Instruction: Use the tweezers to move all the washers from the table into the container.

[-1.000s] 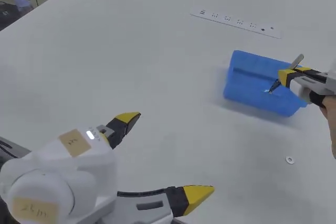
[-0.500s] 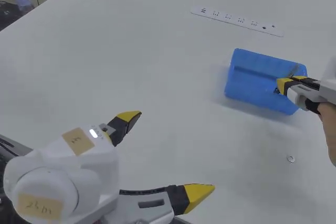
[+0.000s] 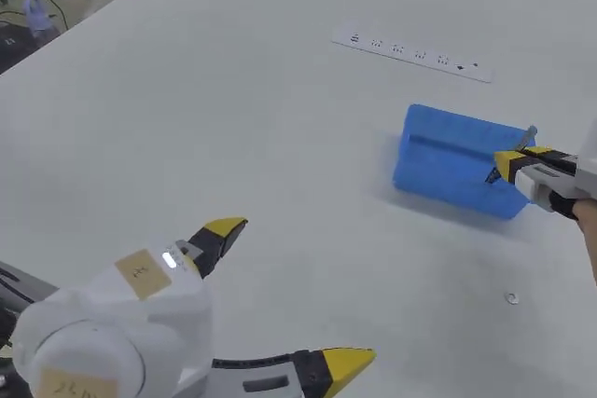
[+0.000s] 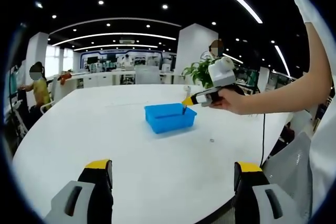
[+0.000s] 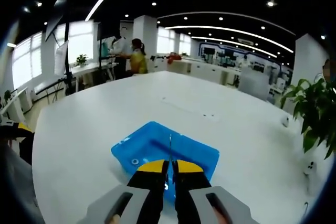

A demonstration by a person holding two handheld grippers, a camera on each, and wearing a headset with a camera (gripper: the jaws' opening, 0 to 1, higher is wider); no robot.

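Over the blue container, the right tool grips tweezers; left tool gapes.

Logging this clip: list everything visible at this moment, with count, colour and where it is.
table: one, white, under everything.
container: one, blue, open-topped, on the table's right part.
washers: two, silvery; one on the table nearer the person than the container, another inside the container.
power strip: one, white, on the table beyond the container.
tweezers: one, metal, clamped in the right tongs, pointing into the container.
plant: one, green, beyond the table.
left tongs: black with yellow tips, open, above the near table.
right tongs: black with yellow tips, shut on the tweezers, over the container.
hand: one, holding the right tongs.
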